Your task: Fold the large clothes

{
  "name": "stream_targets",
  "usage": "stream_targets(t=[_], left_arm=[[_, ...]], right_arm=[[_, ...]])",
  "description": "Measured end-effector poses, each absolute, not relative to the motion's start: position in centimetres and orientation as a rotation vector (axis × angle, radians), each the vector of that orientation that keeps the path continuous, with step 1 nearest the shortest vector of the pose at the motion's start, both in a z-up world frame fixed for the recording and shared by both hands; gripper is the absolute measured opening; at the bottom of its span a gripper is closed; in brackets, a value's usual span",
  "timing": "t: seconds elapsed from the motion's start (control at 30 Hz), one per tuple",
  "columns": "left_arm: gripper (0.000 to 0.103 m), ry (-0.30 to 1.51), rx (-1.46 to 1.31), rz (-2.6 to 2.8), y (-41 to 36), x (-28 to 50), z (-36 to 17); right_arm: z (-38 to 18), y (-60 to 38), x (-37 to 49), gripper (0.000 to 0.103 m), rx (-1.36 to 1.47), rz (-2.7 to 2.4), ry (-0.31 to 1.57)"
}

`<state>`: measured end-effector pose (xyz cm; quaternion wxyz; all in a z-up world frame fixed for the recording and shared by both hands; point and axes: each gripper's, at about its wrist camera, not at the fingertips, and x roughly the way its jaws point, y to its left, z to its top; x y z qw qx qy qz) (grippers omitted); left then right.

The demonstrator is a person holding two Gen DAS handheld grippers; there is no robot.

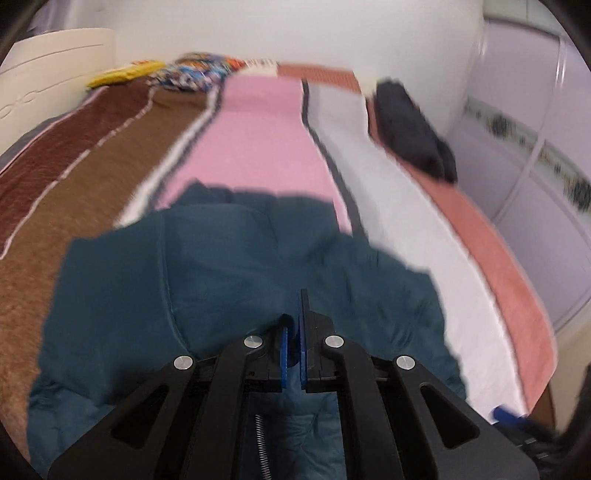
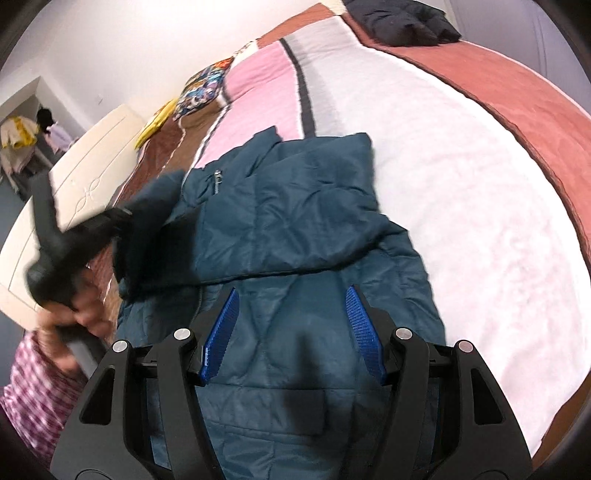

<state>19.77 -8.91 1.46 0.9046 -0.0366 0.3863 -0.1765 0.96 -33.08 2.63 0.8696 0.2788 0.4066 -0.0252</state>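
A dark teal padded jacket point(image 1: 221, 258) point(image 2: 295, 199) lies on the striped blanket point(image 1: 266, 129) point(image 2: 461, 184) of a bed, its upper part folded over the body. My left gripper point(image 1: 294, 314) is shut, with a bunch of the jacket's fabric pinched at its blue pads. In the right wrist view the left gripper point(image 2: 123, 214) is blurred at the left and holds the raised sleeve point(image 2: 159, 195); a hand point(image 2: 85, 306) grips its handle. My right gripper point(image 2: 292, 291) stands open over the jacket's lower part, nothing between its fingers.
A dark folded garment point(image 1: 410, 125) point(image 2: 402, 18) lies at the bed's far edge. A colourful pillow point(image 1: 199, 72) point(image 2: 201, 92) and a yellow item point(image 1: 125, 74) point(image 2: 155, 125) sit by the cream headboard point(image 1: 55, 74) point(image 2: 92, 162). A person point(image 2: 51, 129) stands in a far doorway.
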Motion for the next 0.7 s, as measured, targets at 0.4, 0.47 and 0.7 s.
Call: stream_targets(t=[0.4,0.47,0.7], left_arm=[[0.055,0.967,0.074,-0.49,-10.2,18.2,-1.7],[0.055,0.976,0.05,-0.529,-9.4,17.0,-1.0],[0.055,0.957,-0.026,-0.591,-5.2,13.0,-0.1]], right_arm=[[1.8,-32.9,1.7,0.061,0.592,-0.039,0.875],[2.0,-32.5,2.0,0.061,0.583,-0.031,0.876],[4.1,-28.5,5.3,0.061,0.501,0.068,0.859]])
